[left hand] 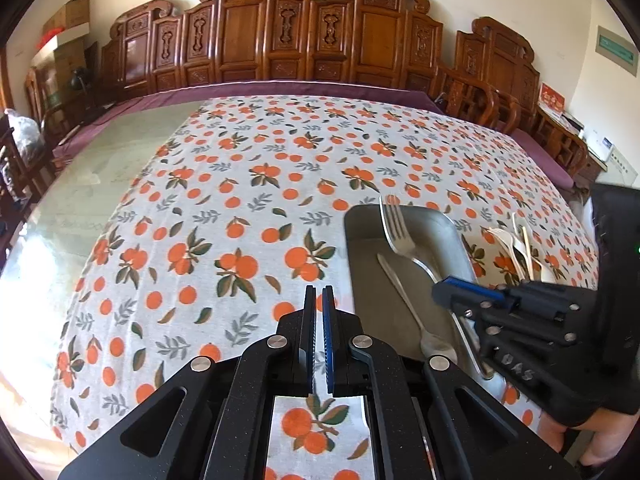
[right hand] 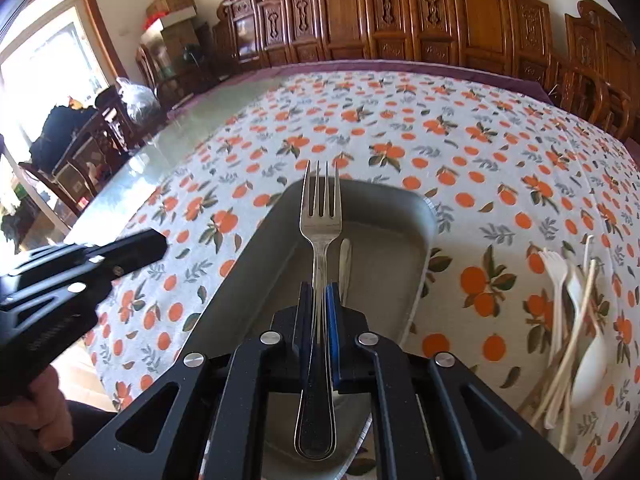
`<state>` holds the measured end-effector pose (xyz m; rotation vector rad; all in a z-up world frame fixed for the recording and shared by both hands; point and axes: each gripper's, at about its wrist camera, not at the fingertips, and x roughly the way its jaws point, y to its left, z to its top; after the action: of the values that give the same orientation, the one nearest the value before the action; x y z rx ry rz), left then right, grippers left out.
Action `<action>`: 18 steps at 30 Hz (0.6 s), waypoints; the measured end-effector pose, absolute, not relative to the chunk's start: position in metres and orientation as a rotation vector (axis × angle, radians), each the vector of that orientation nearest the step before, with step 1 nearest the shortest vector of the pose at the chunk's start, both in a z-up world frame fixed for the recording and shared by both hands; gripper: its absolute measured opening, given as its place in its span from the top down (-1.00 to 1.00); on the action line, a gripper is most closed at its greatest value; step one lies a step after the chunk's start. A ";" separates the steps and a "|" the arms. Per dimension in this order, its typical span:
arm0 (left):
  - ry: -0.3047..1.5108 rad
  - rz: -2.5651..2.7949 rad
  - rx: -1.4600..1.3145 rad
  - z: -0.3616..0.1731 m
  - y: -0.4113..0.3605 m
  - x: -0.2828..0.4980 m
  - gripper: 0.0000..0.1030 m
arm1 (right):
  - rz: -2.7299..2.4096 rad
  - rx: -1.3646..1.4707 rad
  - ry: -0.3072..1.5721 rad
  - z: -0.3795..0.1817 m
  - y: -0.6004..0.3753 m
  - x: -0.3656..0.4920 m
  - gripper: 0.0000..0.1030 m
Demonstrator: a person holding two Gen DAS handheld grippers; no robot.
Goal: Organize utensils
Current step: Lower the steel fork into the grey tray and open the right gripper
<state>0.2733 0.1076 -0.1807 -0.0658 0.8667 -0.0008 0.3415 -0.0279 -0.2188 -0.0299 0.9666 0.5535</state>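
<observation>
Gripping a metal fork (right hand: 320,216) by its handle at lower centre of the right wrist view, the right gripper (right hand: 319,296) has its fingers pressed narrow against the shaft, tines pointing away toward the upper middle of the frame. The fork hangs over a grey tray (right hand: 384,280), where a spoon (right hand: 345,258) lies just right of the fork's neck. At the right edge, white plastic cutlery and pale sticks (right hand: 568,308) lie in a loose bunch on the orange-print cloth (right hand: 400,140). In the left wrist view, the left gripper (left hand: 319,300) sits at lower centre over bare cloth, fingers nearly together with nothing between them. Carved wooden chairs (left hand: 300,40) line the far side of the table.
</observation>
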 end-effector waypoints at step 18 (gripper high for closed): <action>0.866 0.021 -0.068 -0.180 0.112 0.274 0.95 | 0.569 -0.072 0.948 -0.219 -0.023 0.339 0.81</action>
<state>0.2740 0.1123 -0.1803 -0.0679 0.8661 0.0205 0.3387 -0.0232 -0.2192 -0.0719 0.9479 0.5693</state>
